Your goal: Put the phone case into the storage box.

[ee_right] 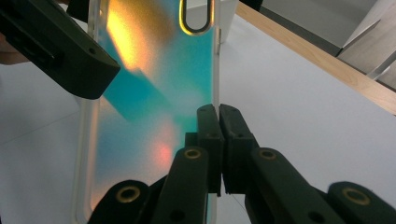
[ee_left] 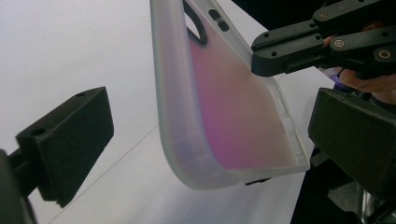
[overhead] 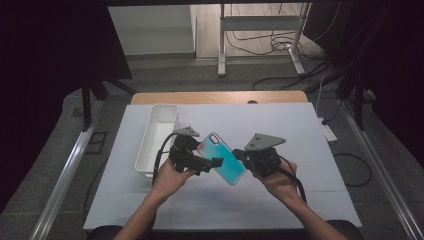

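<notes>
Jaws of right gripper (ee_right: 218, 116) clamped on side edge of translucent teal plastic phone case (overhead: 222, 157), holding it aloft; left gripper (ee_left: 205, 135) jaws apart, straddling it, likely for handover.

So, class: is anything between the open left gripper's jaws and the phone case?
Nothing visible. The phone case, pinched at its edge by the right gripper, hangs between the left gripper jaws with only air around it.

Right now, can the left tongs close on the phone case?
Probably yes: the left tongs are open with the phone case between their jaws, and the right tongs grip its far edge clear of them.
</notes>
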Demonstrator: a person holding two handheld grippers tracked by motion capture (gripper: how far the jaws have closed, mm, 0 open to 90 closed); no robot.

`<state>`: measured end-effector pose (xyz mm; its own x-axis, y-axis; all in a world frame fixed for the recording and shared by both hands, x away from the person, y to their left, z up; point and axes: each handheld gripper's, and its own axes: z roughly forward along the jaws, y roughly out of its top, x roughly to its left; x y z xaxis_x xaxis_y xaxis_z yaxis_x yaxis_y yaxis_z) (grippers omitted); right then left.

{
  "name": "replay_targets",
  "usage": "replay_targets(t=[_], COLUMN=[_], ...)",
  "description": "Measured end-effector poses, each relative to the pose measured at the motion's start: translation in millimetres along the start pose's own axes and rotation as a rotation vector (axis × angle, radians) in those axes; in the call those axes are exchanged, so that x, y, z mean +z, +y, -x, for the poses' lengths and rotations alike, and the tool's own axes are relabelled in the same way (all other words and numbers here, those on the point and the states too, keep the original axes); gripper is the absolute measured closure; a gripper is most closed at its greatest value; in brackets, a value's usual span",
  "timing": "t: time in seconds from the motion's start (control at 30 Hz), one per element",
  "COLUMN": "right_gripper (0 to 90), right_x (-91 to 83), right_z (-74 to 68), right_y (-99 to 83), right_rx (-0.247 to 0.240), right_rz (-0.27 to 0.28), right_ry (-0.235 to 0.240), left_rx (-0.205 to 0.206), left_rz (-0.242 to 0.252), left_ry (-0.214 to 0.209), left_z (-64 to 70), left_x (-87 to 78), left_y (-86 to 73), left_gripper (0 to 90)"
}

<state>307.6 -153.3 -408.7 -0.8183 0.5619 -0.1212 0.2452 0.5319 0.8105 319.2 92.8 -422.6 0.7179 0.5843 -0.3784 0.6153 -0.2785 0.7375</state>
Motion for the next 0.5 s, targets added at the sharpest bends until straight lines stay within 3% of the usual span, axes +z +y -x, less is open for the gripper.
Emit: replay_targets(t=[0.17, 0.27, 0.4, 0.5], right_gripper=[88.3, 88.3, 88.3, 88.3], right_x=[-0.7, -1.0, -0.2, -0.2], right_z=[-0.9, -2.8, -5.4, -6.4], right_y=[0.3, 1.0, 1.3, 1.8], right_rx=[-0.004, -0.007, -0.014, -0.019], right_rz=[0.006, 0.008, 0.012, 0.013], right_ry=[-0.004, -0.006, -0.006, -0.005], left_rx=[-0.024, -0.059, -0.099, -0.122], left_rz=[-0.004, 0.009, 0.0, -0.009], left_ry=[-0.018, -0.056, -0.107, -0.135], left_z=[0.5, -0.6, -3.8, -5.2], left_x=[-1.3, -3.1, -3.8, -2.8], left_y=[0.6, 0.4, 0.0, 0.3], left_gripper=[6.8, 17.6, 38.7, 47.8])
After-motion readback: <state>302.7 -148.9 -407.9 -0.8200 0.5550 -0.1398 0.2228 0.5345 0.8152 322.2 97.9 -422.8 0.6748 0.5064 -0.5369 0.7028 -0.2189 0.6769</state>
